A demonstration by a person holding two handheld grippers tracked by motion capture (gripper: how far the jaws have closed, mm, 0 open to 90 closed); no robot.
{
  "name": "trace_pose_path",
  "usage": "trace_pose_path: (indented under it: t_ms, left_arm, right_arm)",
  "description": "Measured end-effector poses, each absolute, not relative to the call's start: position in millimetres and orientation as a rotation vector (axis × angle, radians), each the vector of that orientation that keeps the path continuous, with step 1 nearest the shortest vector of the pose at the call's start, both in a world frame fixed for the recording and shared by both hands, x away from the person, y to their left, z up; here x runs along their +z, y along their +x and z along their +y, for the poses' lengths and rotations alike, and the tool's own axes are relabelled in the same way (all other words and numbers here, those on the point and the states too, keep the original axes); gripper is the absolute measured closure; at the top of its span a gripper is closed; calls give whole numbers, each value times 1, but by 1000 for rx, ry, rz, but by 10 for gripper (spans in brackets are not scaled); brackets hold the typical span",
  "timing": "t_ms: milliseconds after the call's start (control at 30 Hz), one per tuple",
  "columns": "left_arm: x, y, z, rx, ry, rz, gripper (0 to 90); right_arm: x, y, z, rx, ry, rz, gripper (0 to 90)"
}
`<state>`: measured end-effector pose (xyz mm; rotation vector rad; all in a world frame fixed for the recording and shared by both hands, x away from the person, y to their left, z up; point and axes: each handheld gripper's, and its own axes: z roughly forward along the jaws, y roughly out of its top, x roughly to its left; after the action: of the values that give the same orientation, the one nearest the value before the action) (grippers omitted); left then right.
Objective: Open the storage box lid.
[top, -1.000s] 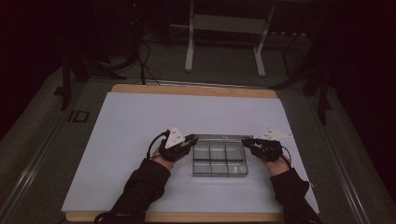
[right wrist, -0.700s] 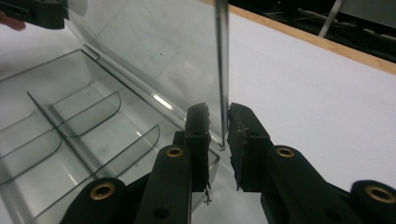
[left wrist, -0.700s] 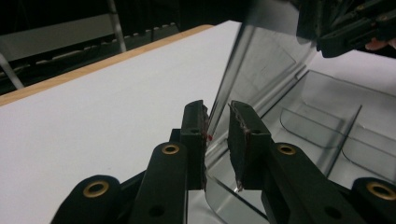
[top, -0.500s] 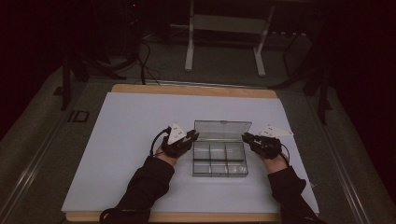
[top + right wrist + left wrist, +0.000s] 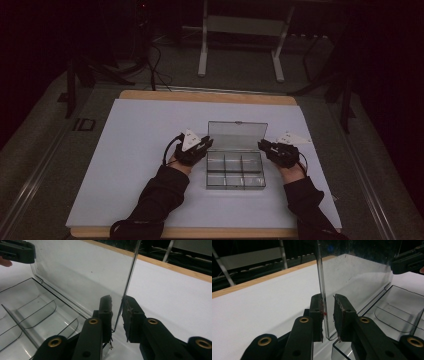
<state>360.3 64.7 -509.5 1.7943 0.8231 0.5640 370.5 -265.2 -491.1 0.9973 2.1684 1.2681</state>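
A clear plastic compartment box sits on the white sheet, its lid standing upright at the back. My left gripper is at the lid's left edge and my right gripper at its right edge. In the left gripper view the lid runs between the jaws of the left gripper; it touches the left pad, with a gap to the other. In the right gripper view the lid leans on the right pad of the right gripper. The box's compartments look empty.
The white sheet covers a wooden board whose far edge shows. Beyond it stand a metal frame and cables on a dark floor. A grey ledge runs along the left.
The box's lid has swung up from lying low over the box to standing upright. Both hands have stayed at its two ends.
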Motion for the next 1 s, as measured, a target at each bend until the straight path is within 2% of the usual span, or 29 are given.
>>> trace_pose_path:
  t_ms: [567,1000]
  left_arm:
    - [-512,371,59,532,1797,883,704]
    - [-515,378,54,454,1816,940,611]
  right_arm:
    - [-496,379,-259,1259,1032,2174,681]
    - [-500,384,-256,1221,1060,2186,662]
